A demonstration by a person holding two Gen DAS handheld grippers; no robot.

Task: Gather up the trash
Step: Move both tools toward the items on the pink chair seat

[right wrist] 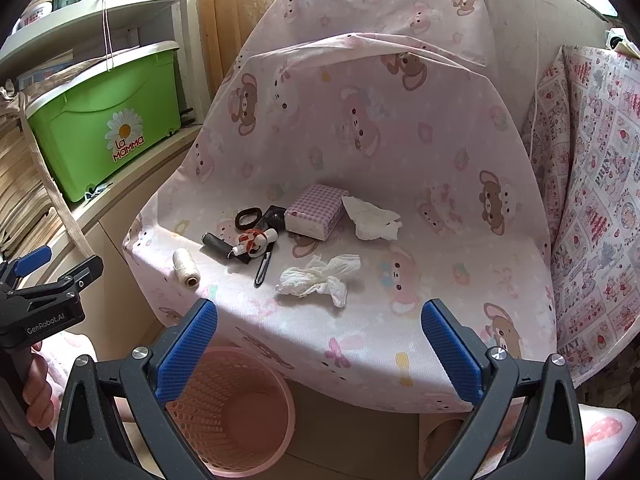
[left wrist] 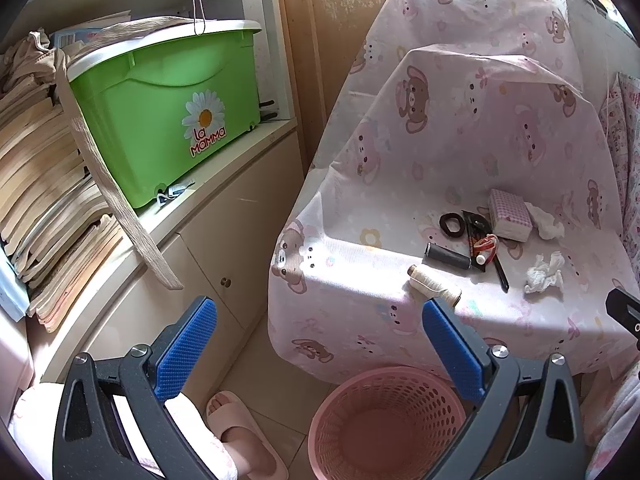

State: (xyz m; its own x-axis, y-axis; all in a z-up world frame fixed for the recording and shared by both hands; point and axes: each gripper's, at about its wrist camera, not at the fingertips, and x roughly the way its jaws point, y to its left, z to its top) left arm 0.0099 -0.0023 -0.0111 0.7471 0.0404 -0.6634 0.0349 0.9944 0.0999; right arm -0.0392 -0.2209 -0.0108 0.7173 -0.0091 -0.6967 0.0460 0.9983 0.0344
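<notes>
Trash: two crumpled tissues on the covered seat; near tissue (right wrist: 318, 280) toward the front edge, far tissue (right wrist: 372, 220) just beside the checked tissue pack (right wrist: 316, 210).
Non-trash nearby: cream thread spool (right wrist: 186, 268), dark spool (right wrist: 218, 245), hair tie (right wrist: 248, 218), clip and small bits, clustered left of the tissues.
Bin: pink basket (right wrist: 240, 408) on the floor below the seat's front edge; looks empty.
Progress: nothing collected yet, judging by the empty basket; both tissues left to pick and drop.
Right gripper (right wrist: 320, 344): fingers spread wide, holding nothing; aimed at the near tissue, short of it.
Left gripper (left wrist: 320, 344): fingers likewise parted and empty; held lower left, over the basket (left wrist: 386, 420) and floor.
Likely next: right gripper down onto the near tissue.
</notes>
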